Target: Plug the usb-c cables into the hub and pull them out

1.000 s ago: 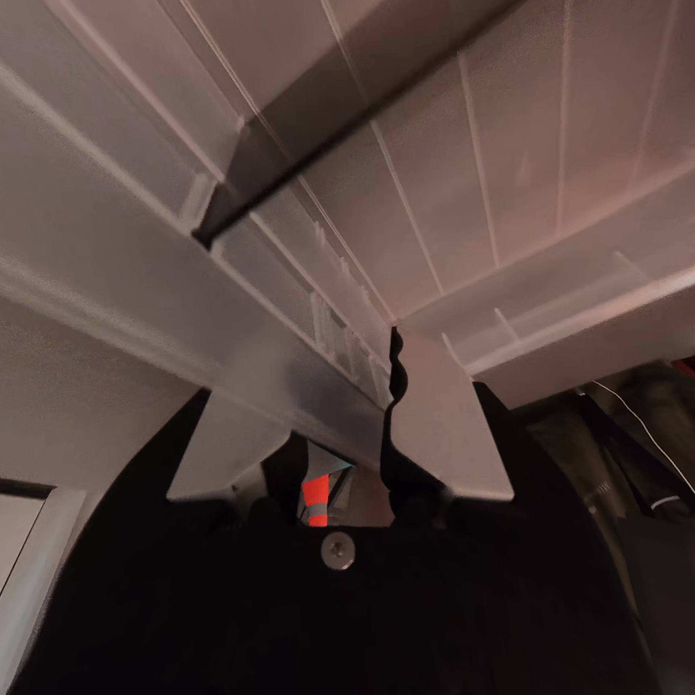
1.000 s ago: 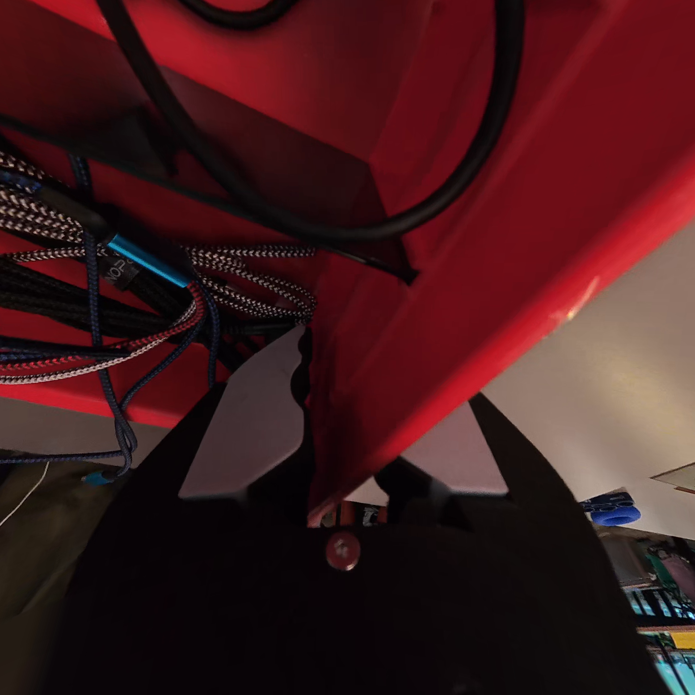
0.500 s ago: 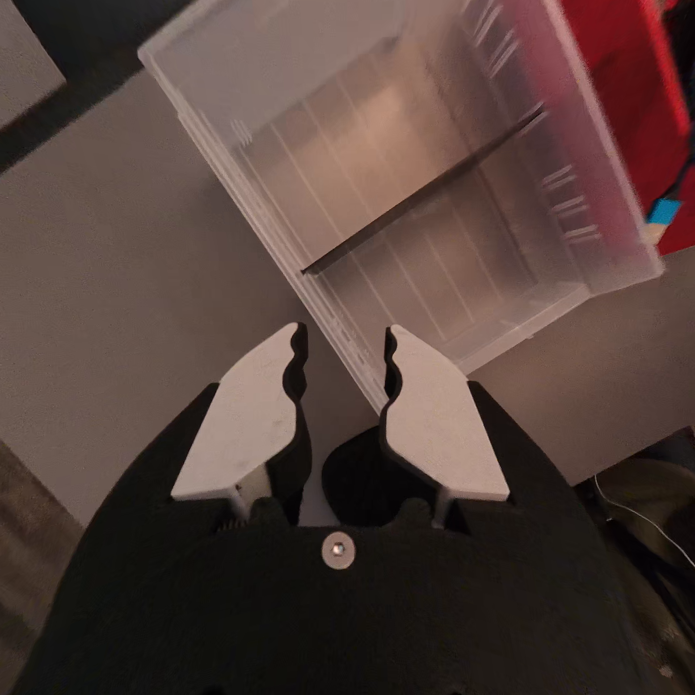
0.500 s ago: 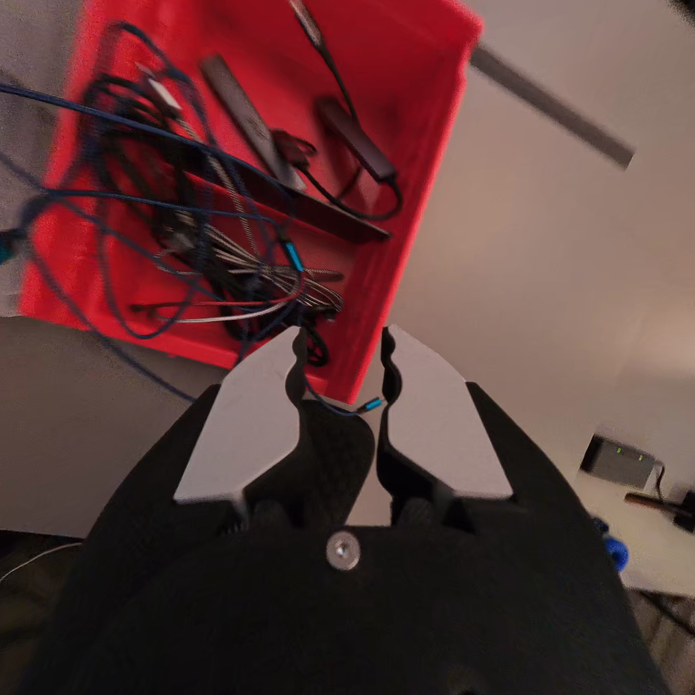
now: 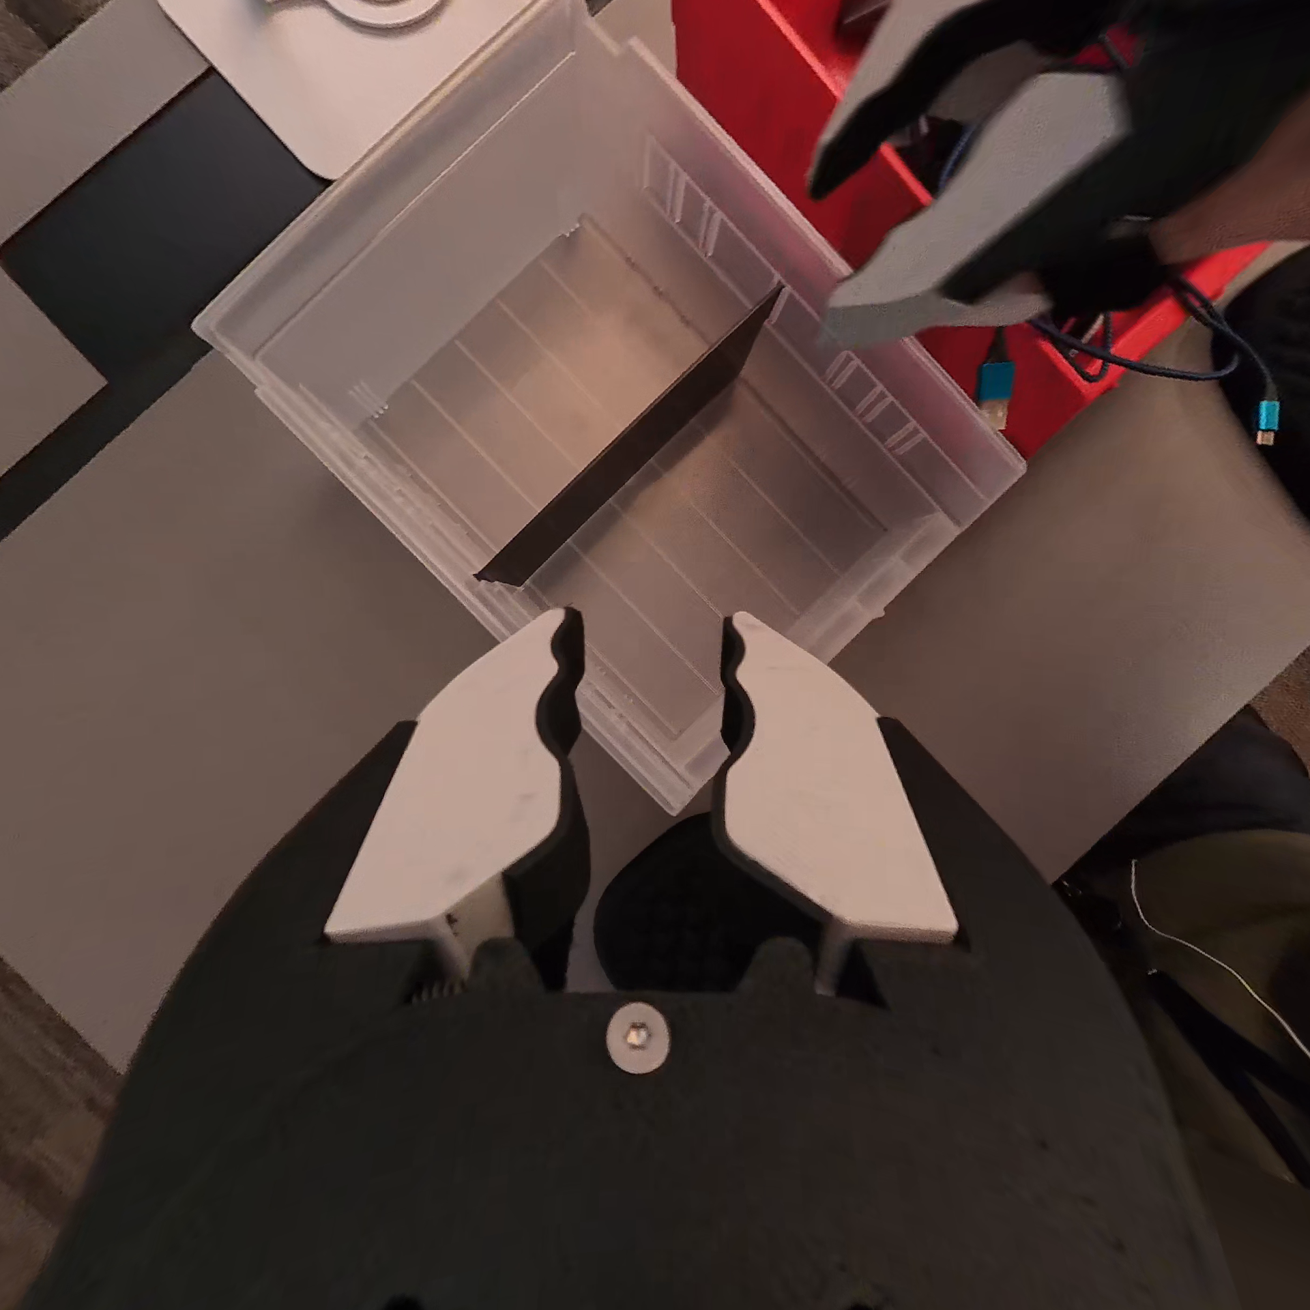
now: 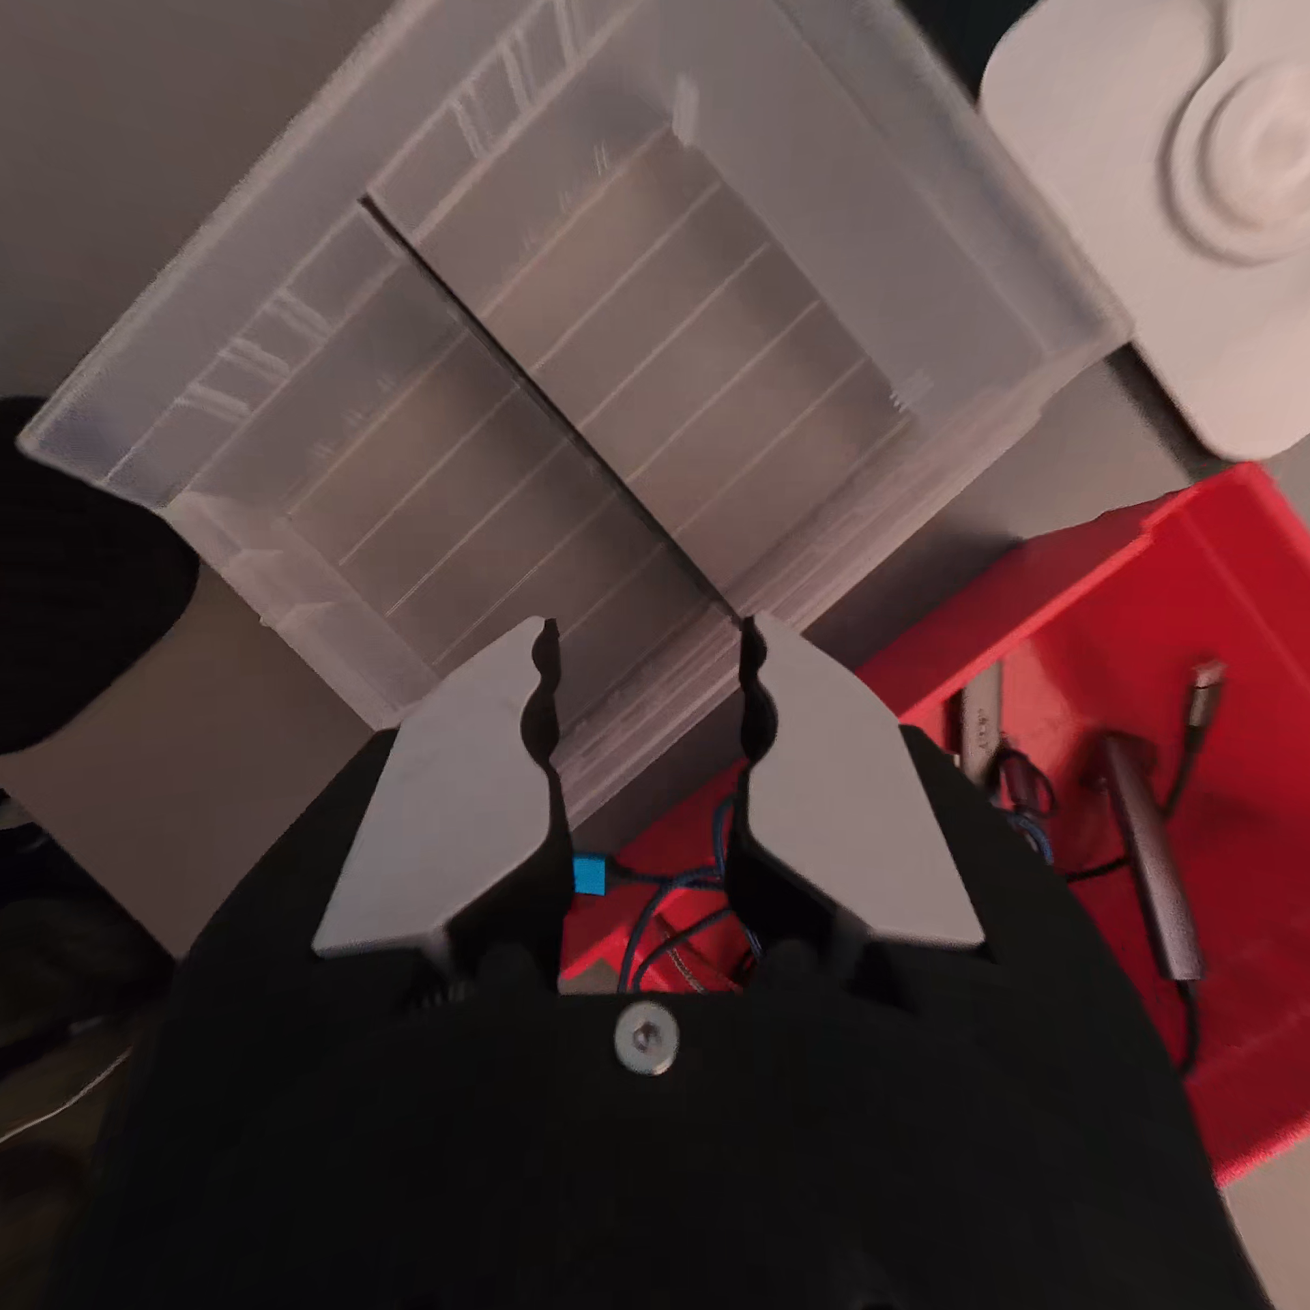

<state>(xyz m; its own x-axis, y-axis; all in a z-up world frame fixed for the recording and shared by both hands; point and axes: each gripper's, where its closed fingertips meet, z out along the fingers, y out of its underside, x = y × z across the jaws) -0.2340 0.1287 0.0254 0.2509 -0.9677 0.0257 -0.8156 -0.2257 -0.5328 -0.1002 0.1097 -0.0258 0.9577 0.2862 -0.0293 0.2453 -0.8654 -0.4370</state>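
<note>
Grey tabletop point(image 5: 177, 638) below, clear bin point(image 5: 439, 177) ahead of the left gripper point(image 5: 645, 631), spread wide, empty. Right gripper point(image 6: 641, 631) likewise parted, nothing held; under it, the red bin point(image 6: 1134, 602) with limp braided cables point(image 6: 680, 914) and a slim, rigid hub point(image 6: 1155, 858). Best pinch the stiff plug housing, not the cord.

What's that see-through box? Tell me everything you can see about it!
The see-through box is a frosted, cloudy-white plastic bin with a thick stepped rim and thin ridges running along its floor. A dark flat divider stands upright across the middle and splits it into two compartments; both look empty. Small slots line its inner walls. It sits flat on the grey table, turned at an angle, right beside the red bin. Neither tool touches it.
</note>
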